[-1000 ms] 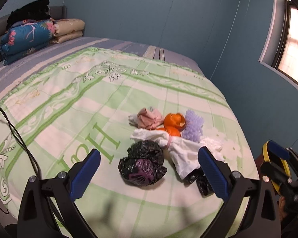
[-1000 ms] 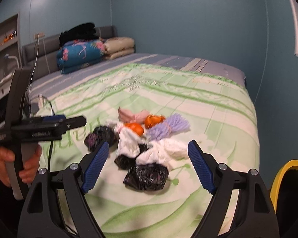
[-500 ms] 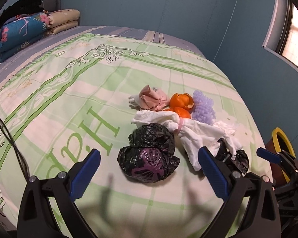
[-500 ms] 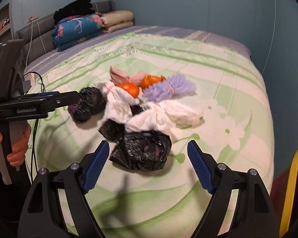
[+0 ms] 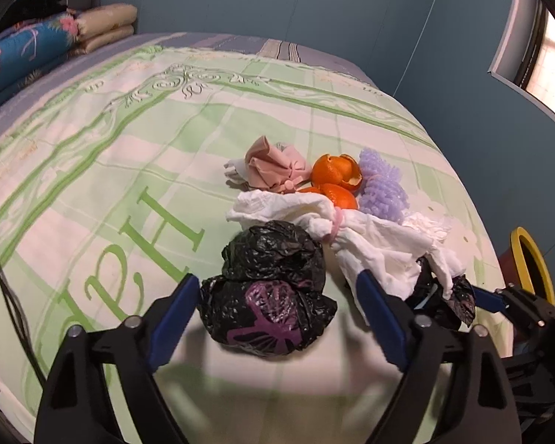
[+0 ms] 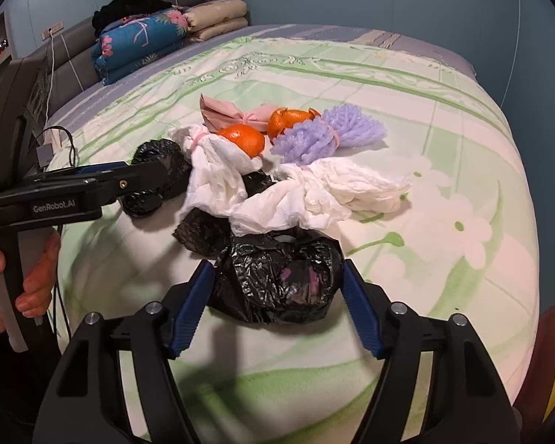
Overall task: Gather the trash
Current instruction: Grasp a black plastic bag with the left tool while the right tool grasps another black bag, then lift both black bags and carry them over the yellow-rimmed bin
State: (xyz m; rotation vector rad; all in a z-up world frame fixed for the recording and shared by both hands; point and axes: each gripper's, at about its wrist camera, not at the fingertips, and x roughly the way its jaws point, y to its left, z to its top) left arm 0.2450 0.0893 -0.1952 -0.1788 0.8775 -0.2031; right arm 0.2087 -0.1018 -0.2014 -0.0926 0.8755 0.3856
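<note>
Left gripper [image 5: 273, 307]: its 2 blue-padded jaws stand apart and are closing, with the crumpled black plastic bag bearing a purple butterfly print [image 5: 268, 296] between them. The left pad looks right at the bag's edge; the right pad shows a gap, so I judge it not yet clamped.
Left bag, direction: straight ahead of the gripper and slightly below it on the green-and-white patterned bedspread [image 5: 92, 170]; it is heaped front to back, so the jaws span its narrower width.
Middle of the heap: a white crumpled tissue bundle tied with a pink band [image 5: 336, 229] lies just behind the left bag, touching it; behind that sit the pink folded cloth scrap [image 5: 273, 168], the orange peel pieces [image 5: 335, 181] and the lilac foam fruit net [image 5: 383, 188].
Right gripper [image 6: 279, 296]: jaws apart and closing around a second crumpled black plastic bag [image 6: 281, 279]; both pads sit just beside its sides, and I cannot tell whether they press yet.
Right bag, direction: dead ahead between the pads, nearest edge of the heap, with a white tissue wad [image 6: 314, 199] draped on its far side.
Nearer hand: each gripper has its own bag; neither needs to cross.
Bin: a yellow-rimmed container [image 5: 532, 259] shows past the bed's right edge.
</note>
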